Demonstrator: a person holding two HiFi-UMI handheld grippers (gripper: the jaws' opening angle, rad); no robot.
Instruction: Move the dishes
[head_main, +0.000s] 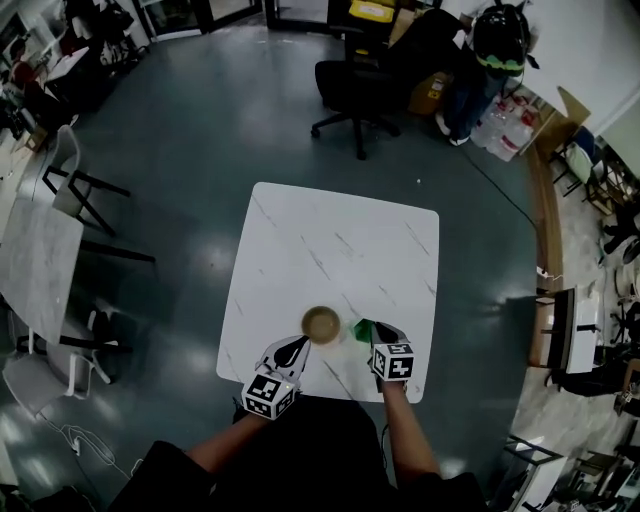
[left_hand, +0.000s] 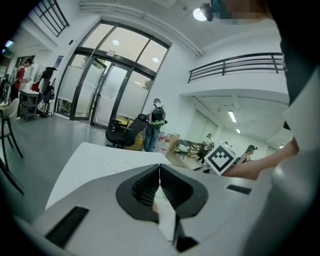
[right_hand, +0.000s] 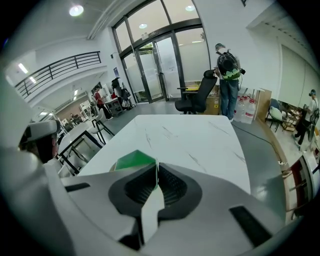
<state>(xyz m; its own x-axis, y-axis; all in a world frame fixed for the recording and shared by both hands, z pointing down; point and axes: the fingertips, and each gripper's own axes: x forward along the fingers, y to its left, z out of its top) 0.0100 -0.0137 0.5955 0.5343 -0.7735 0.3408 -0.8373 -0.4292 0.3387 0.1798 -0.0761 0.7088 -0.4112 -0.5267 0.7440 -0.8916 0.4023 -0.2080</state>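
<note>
Right fingers (head_main: 374, 338) (right_hand: 156, 174) clenched on the edge of the green dish (head_main: 359, 326) (right_hand: 133, 160), near edge of the surface (head_main: 340, 235), right of centre. Brown bowl (head_main: 321, 324) sits just left of the dish. My left fingers (head_main: 297, 346) (left_hand: 160, 172) pressed together, nothing visible between them, tips just beside the bowl's near-left rim; contact unclear.

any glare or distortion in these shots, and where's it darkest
Head view: ceiling lights glare in patches on the grey floor, and the fisheye curves the room's edges; the white table is evenly lit. Left gripper view: black vignette at the corners, a ceiling lamp blown out. Right gripper view: same vignette, green dish sharp.
</note>
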